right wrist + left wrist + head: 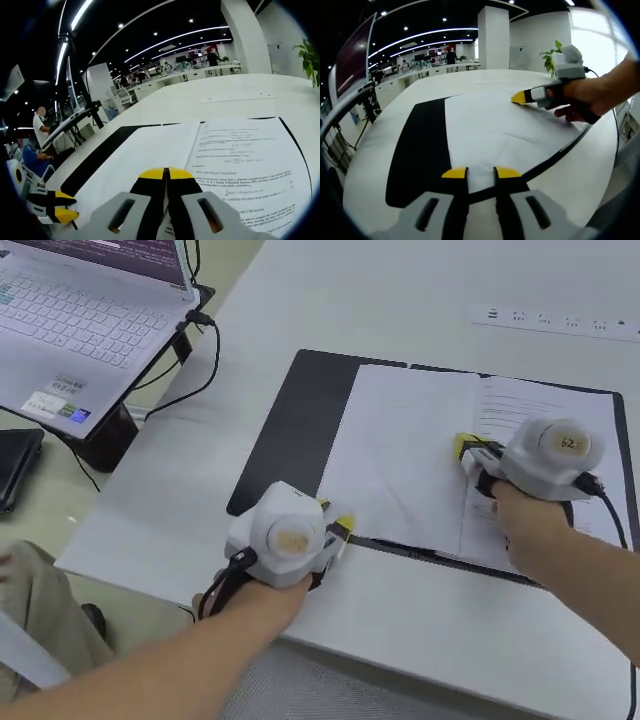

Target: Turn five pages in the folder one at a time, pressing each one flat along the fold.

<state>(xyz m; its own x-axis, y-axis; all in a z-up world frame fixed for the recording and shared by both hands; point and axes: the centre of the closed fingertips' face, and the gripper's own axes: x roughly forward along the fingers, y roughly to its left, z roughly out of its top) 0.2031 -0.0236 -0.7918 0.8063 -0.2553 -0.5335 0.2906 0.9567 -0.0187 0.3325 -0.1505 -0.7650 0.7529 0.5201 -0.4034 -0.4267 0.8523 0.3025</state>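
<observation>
Open folder (300, 430) flat, long axis crosswise, fold (478, 405) pointing away.

- The left gripper (481, 173) rises from the near edge, its yellow-tipped jaws a little apart
- Its tips lie at the near edge of a blank white page (490, 125), where the dark edge of the folder (417, 150) runs beneath
- The folder lies open on a pale table (375, 130), its black inner cover bare to the left of the page
- Far right, a hand (580, 95) holds the right gripper (520, 97), whose yellow tip rests on the page, jaws together
- A laptop screen (355, 60) stands at the far left
- Beyond the table are a white pillar (492, 35) and a green plant (552, 52)
</observation>
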